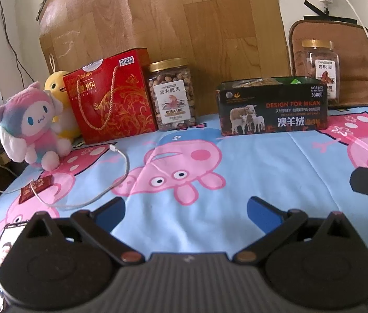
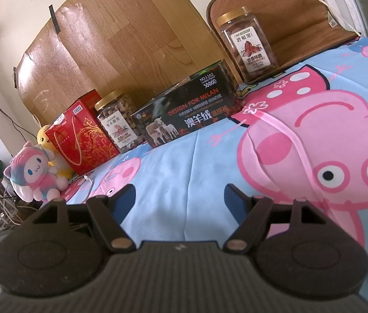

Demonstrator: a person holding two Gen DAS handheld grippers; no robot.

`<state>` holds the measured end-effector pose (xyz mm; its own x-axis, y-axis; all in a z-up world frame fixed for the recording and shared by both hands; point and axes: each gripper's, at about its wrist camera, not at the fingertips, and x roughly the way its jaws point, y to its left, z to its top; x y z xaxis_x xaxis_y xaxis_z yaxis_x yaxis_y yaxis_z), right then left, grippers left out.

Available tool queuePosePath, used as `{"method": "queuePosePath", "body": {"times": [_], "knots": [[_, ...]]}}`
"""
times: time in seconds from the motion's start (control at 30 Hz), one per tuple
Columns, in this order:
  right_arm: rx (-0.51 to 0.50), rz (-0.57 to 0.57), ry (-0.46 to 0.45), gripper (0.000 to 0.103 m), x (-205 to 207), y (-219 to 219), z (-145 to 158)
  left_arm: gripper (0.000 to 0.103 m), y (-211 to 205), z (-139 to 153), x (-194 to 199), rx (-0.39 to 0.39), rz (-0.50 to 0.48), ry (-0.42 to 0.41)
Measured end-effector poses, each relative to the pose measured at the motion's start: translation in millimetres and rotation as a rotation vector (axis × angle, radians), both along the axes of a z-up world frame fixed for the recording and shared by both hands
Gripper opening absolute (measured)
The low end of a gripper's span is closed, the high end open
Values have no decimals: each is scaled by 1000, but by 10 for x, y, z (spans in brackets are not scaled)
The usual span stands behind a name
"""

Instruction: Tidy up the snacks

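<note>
- Hovering over the cartoon-pig bedsheet (image 1: 236, 161), your left gripper (image 1: 186, 208) has its jaws spread wide, gripping nothing.
- Your right gripper (image 2: 179, 195) is likewise spread and empty above the sheet.
- The dark open box (image 1: 272, 108), with packets inside, stands at the back by the wooden board (image 1: 171, 20).
- A cashew jar (image 1: 172, 95) stands well left of the box, just beside the red gift bag (image 1: 111, 96).
- A pecan jar (image 1: 319, 65) stands behind the box's right end.
- One small red snack packet (image 1: 35, 187) lies near the left edge, under a white cable (image 1: 121, 172), near the pink plush toy (image 1: 32, 127).
</note>
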<state>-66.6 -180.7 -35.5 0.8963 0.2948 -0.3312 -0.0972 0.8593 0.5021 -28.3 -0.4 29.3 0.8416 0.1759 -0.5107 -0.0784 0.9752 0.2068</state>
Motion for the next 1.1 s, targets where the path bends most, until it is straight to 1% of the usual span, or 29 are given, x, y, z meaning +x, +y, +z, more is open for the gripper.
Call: {"method": "queuePosePath", "body": {"times": [1.1], "knots": [[-2,-2,-18,77,-39,41,43,103,7,54,-43,20,-4,-27]]}}
